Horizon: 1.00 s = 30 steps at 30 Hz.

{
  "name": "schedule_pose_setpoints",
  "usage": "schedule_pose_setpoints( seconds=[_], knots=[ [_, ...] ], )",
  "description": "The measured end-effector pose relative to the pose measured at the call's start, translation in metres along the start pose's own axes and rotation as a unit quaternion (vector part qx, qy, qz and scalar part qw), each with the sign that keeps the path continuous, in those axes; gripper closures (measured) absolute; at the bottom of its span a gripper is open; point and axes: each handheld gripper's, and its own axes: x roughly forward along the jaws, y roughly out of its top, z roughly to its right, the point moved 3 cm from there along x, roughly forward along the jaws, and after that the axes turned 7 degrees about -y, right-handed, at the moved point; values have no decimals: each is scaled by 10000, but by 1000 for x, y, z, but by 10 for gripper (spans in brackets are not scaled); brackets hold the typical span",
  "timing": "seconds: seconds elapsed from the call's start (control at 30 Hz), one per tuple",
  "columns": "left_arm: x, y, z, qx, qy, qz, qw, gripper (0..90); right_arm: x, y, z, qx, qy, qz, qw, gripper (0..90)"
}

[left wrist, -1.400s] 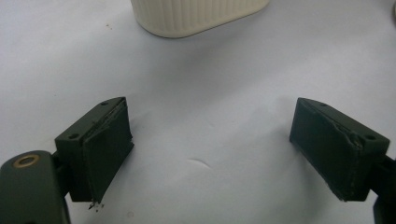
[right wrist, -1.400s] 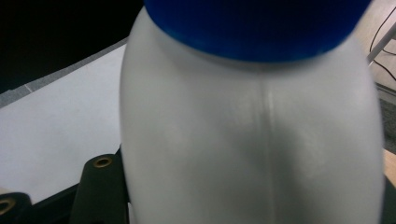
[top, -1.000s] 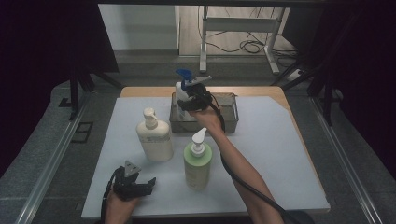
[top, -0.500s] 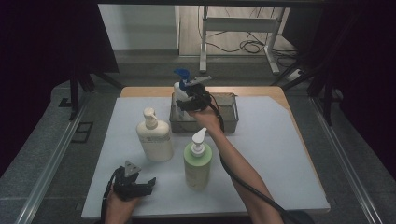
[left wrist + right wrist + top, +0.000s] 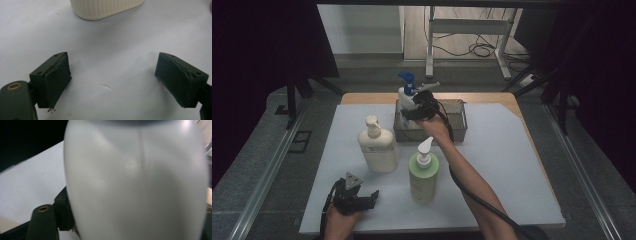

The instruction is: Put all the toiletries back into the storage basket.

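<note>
The white bottle with the blue pump (image 5: 406, 95) is seen standing upright in the left end of the wire basket (image 5: 459, 120) at the far side of the bench (image 5: 512, 165), its long axis vertical. The right hand-held gripper (image 5: 411, 111) is placed directly against it from the near side, level with its body; in the right gripper view the bottle's body (image 5: 135, 185) sits between the jaws, which have just been opening, and whether the pads are pressed on it cannot be told. The bottle is thus reached by the right arm alone. The left hand-held gripper (image 5: 357, 197) is rested well apart at the near edge, its jaws spread wide over bare bench, with the cream pump bottle (image 5: 377, 147) just beyond.
</note>
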Motion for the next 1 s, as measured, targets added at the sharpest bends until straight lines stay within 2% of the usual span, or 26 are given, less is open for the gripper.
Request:
schedule_pose_setpoints(
  seconds=[0.13, 0.33, 0.77, 0.87, 1.0],
  knots=[
    [0, 0, 0, -1, -1, 1, 10000, 124, -2, -3, 0, -98, 24, -6, 9999, 208],
    [0, 0, 0, 1, 0, 0, 10000, 124, -7, -12, 4, -118, 149, -7, 9998, 187],
    [0, 0, 0, 2, 4, 1, 10000, 124, -22, -36, 9, -337, 370, -191, 9986, 141],
    [0, 0, 0, 2, 3, 0, 10000, 124, -26, -42, 12, -289, 415, -204, 9985, 166],
    [0, 0, 0, 2, 3, 1, 10000, 124, -34, -49, 20, -264, 376, -163, 9988, 276]
  ],
)
